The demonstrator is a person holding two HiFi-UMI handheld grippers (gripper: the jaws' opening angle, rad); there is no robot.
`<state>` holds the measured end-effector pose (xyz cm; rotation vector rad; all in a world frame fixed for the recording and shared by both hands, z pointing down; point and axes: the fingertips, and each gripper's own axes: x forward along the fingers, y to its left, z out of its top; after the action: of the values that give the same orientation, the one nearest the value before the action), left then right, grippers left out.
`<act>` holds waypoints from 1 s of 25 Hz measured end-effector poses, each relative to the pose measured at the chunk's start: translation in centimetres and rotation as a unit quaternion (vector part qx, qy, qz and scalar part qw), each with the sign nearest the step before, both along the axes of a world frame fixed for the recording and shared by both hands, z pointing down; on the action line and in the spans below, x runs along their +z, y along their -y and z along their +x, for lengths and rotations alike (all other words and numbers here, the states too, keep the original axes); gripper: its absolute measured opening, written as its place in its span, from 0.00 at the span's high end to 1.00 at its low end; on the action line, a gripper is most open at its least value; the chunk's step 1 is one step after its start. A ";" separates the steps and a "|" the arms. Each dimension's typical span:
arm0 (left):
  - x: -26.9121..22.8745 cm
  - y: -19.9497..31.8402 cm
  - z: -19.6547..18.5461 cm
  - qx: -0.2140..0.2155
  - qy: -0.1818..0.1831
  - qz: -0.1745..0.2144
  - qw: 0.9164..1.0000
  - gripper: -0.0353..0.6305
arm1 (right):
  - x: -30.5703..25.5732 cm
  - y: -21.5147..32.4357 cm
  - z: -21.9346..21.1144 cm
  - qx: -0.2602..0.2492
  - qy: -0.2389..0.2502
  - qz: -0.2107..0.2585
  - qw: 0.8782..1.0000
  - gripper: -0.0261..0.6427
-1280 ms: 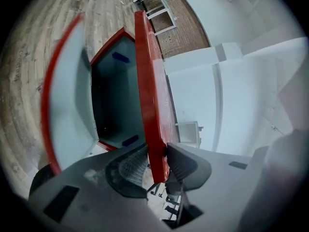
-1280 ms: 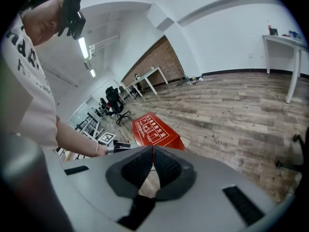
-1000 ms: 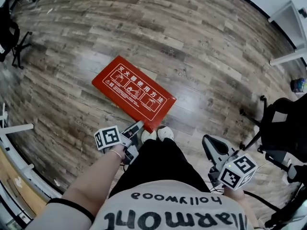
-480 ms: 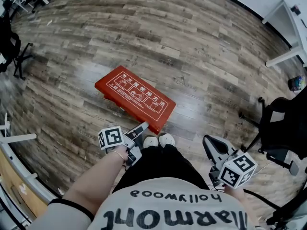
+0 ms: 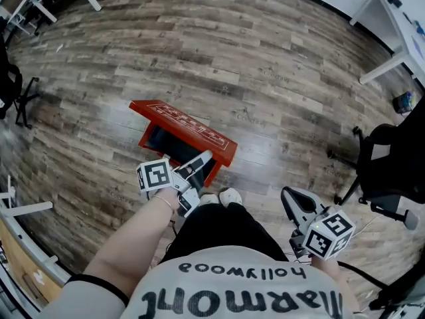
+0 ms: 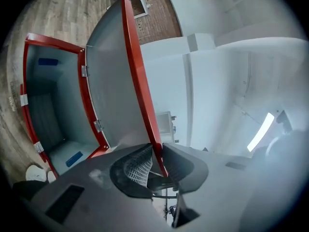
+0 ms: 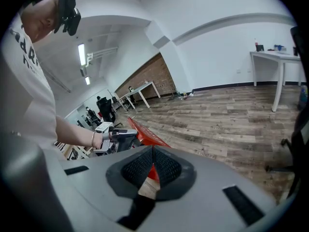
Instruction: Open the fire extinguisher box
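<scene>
The red fire extinguisher box (image 5: 151,138) lies on the wood floor with its lid (image 5: 189,128) tilted up from the near edge. My left gripper (image 5: 204,159) is at that near edge. Its jaws are closing, and in the left gripper view the lid's red rim (image 6: 145,105) runs pinched between the pads (image 6: 137,166). The box's grey inside (image 6: 53,105) shows no extinguisher. My right gripper (image 5: 292,197) hangs shut and empty at the lower right, away from the box (image 7: 145,132). Its own view shows the left gripper (image 7: 120,134) at the lid.
The person's shoes (image 5: 222,197) stand just behind the box. A black office chair (image 5: 392,171) is at the right and another chair (image 5: 10,85) at the far left. White table legs (image 5: 378,18) stand at the back right, and a white frame (image 5: 13,211) at the left.
The lid, flat on the box a second ago, has swung up from its near edge. My left gripper has risen with it. The right gripper has stayed put.
</scene>
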<state>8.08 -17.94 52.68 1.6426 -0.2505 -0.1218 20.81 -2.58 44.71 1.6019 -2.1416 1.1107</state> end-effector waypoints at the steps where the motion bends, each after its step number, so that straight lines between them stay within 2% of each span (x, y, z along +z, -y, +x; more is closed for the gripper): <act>1: -0.2 0.3 0.4 0.001 -0.004 0.003 1.000 0.85 | 0.0 -0.2 0.1 0.004 -0.001 -0.001 1.000 0.95; 9: -0.8 2.8 2.7 -0.004 -0.010 0.017 1.000 0.85 | 0.4 -1.7 0.9 0.032 -0.004 -0.011 0.999 0.95; 14: 0.3 4.4 3.5 -0.001 0.043 0.022 0.999 0.85 | 0.6 -2.7 1.1 0.047 -0.004 -0.014 0.999 0.95; 25: 0.3 7.5 7.3 0.011 0.055 0.039 0.998 0.88 | 1.2 -4.6 2.4 0.079 -0.005 -0.023 0.997 0.95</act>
<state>15.40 -25.46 53.00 1.7314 -0.3151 -0.0251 23.22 1.99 45.86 1.7767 -1.9962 1.1864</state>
